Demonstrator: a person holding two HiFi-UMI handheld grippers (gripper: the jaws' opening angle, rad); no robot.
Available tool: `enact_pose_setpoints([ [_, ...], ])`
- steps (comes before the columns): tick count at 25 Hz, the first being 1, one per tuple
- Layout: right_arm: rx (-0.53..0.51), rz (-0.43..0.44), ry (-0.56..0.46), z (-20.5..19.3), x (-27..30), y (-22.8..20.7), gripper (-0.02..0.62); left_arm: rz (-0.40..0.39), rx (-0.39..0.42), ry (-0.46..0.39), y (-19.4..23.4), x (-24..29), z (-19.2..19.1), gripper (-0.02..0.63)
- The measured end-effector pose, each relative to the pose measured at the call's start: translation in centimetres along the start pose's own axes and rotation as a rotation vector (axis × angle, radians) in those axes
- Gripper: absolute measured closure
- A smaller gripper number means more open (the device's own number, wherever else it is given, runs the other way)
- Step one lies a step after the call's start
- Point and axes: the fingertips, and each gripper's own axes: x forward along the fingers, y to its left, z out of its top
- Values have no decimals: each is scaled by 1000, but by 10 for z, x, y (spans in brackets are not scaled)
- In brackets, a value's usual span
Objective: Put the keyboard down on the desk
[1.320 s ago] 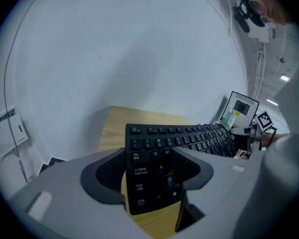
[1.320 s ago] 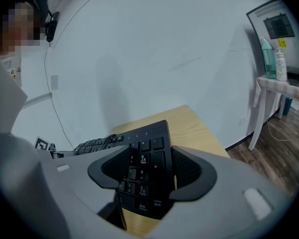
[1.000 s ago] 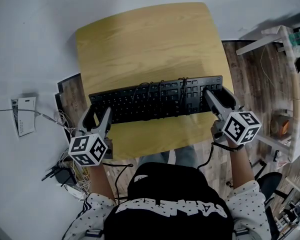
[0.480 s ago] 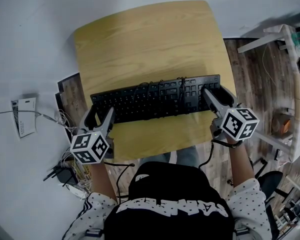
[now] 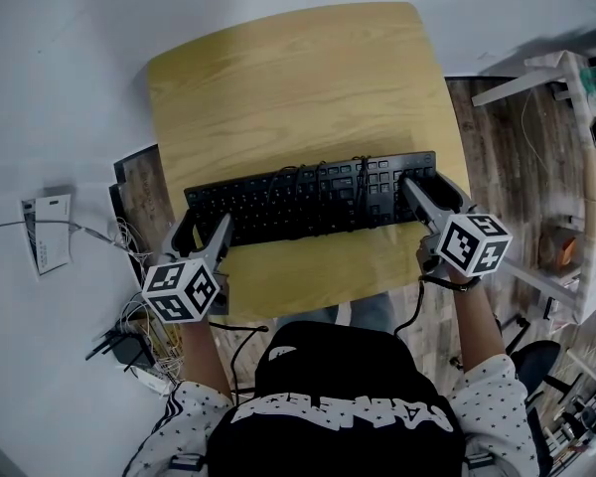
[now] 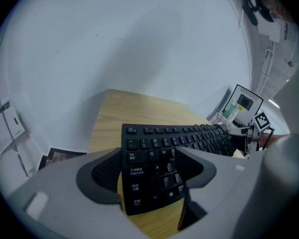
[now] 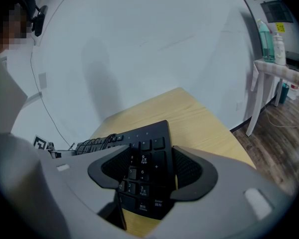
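A black keyboard (image 5: 308,199) lies flat along the near part of the wooden desk (image 5: 298,78), with its thin cable (image 5: 362,172) draped over the keys. My left gripper (image 5: 207,224) straddles the keyboard's left end (image 6: 154,153). Its jaws have just been opening and now stand wide, with the keys between them and the pads off the keyboard. My right gripper (image 5: 429,185) is open around the number-pad end (image 7: 145,156), one finger over the keys and the other past the end edge.
The desk's near edge runs just below the keyboard. A tangle of cables and a power strip (image 5: 129,346) lies on the floor at the left, beside a white card (image 5: 46,232). A white rack (image 5: 566,78) stands at the right.
The keyboard's left end and my left gripper have edged slightly right and up the picture. My right gripper has barely shifted.
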Motion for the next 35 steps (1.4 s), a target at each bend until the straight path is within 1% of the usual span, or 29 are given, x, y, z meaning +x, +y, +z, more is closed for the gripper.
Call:
enact_pose_setpoints([
  [9, 17, -20, 25, -6, 5, -5, 316, 7, 5, 11, 0, 3, -2, 288],
  [18, 26, -75, 49, -13, 11, -9, 310, -4, 22, 37, 2, 10, -6, 279],
  [27, 19, -98, 41, -15, 15, -14, 308, 3, 12, 24, 3, 12, -7, 279],
  [35, 6, -107, 18, -16, 17, -17, 305, 6, -1, 12, 7, 14, -7, 296],
])
